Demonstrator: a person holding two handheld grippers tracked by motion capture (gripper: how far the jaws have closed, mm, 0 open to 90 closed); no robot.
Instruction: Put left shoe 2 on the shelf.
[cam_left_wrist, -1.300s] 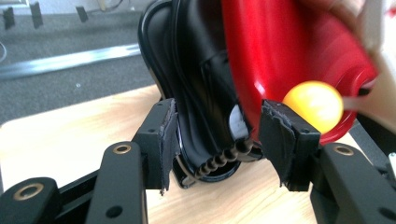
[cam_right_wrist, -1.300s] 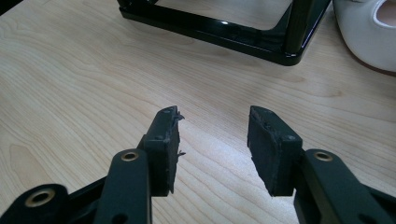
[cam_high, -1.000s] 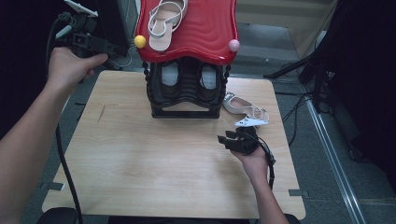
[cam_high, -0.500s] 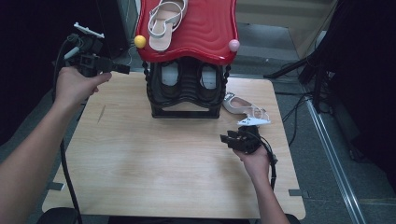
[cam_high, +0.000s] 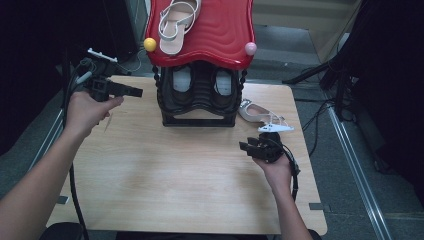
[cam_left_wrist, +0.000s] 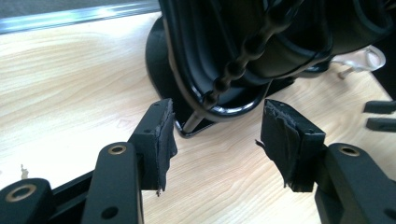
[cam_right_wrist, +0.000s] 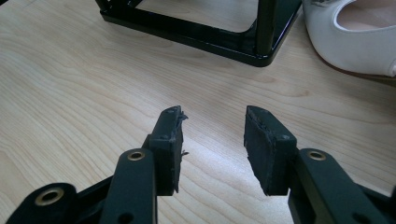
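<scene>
The right gripper (cam_high: 250, 145) is hovering with jaws parted and nothing between them, a white shoe (cam_high: 255, 112) lying just beyond it beside the black rack (cam_high: 199, 100), while farther off the left gripper (cam_high: 131, 91), likewise released, is pointing at that rack's near corner over the wooden table (cam_high: 165, 175).

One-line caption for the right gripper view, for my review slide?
Open right gripper low over the wooden table, facing the black rack's base and a white shoe.
</scene>
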